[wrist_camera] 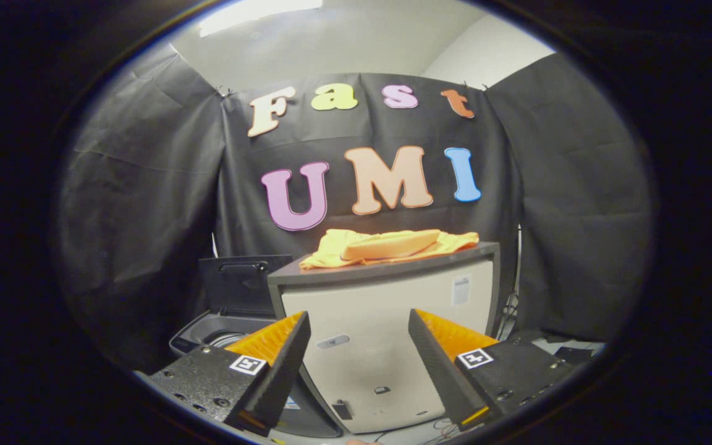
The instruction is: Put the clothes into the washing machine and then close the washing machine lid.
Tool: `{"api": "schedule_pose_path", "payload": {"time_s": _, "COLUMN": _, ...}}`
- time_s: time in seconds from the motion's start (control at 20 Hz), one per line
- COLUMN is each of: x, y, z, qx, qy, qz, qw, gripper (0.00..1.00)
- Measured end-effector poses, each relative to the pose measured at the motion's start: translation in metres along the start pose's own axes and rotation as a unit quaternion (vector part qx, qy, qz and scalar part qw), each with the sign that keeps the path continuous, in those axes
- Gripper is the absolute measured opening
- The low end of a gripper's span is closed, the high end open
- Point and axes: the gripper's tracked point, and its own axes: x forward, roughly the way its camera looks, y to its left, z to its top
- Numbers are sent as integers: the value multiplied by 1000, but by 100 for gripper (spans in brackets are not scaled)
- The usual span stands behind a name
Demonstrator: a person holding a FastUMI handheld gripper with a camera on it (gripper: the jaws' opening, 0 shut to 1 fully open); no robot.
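The clothes (387,245), a loose heap of yellow and orange fabric, lie on the dark top of a pale cabinet (381,346) that serves here as the counter, well beyond the fingers and above the gap between them. Just to the left of that cabinet and lower down sits the washing machine (207,334), its dark lid (245,284) standing upright against the booth wall, so the round tub opening beneath it is exposed, partly hidden behind the left finger. The gripper (359,355) is spread wide, with nothing between its fingers and nothing touching either one; only the cabinet's pale front shows through the gap. Judging by how things lie, the task is at its very start: the clothes are untouched on the counter, none appear in the tub, and the lid is not yet closed. What remains is the whole job: reach up to the heap, pinch the fabric, carry it left and down into the open tub, release, then swing the lid down.
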Motion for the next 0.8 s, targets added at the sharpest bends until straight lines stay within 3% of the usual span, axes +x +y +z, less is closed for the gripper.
{"api": "schedule_pose_path", "payload": {"time_s": 0.5, "x": 121, "y": 13, "z": 98, "qx": -44, "qy": 43, "qz": 4, "qw": 998, "gripper": 97}}
{"api": "schedule_pose_path", "payload": {"time_s": 0.8, "x": 202, "y": -13, "z": 112, "qx": -55, "qy": 93, "qz": -15, "qw": 994, "gripper": 99}}
